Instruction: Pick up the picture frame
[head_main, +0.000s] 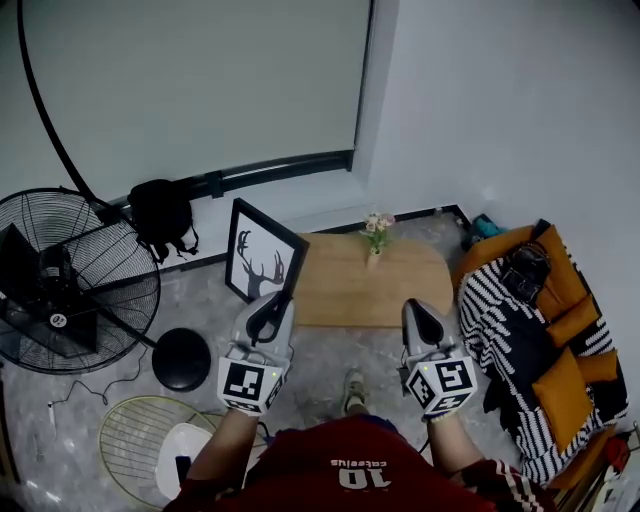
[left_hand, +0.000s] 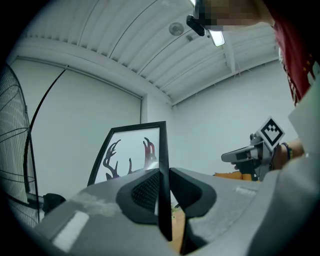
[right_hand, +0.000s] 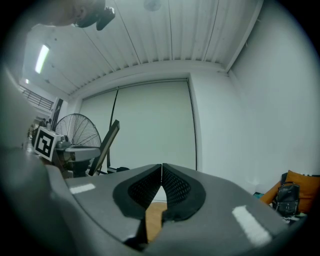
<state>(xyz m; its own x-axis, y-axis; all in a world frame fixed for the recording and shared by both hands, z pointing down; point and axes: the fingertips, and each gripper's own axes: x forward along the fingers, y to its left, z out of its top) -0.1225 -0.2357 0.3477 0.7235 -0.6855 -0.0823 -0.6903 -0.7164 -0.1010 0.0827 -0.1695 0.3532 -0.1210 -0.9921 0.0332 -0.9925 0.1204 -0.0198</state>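
Two grippers: left gripper (head_main: 272, 306) and right gripper (head_main: 421, 312), each bearing one marker cube (head_main: 250, 385). One frame (head_main: 262, 252), between the left fingers (left_hand: 145, 192). One table (head_main: 335, 290) ahead of both sets of fingertips, carrying one vase (head_main: 375, 238). One fan (head_main: 70, 280), one bag (head_main: 160, 212), one round base (head_main: 181, 358) and one wire guard (head_main: 135, 430), all left of the left fingers. One sofa (head_main: 505, 320) right of the right fingers, with at least two orange cushions (head_main: 563, 392). One shoe (head_main: 353, 388) behind and between the fingers.
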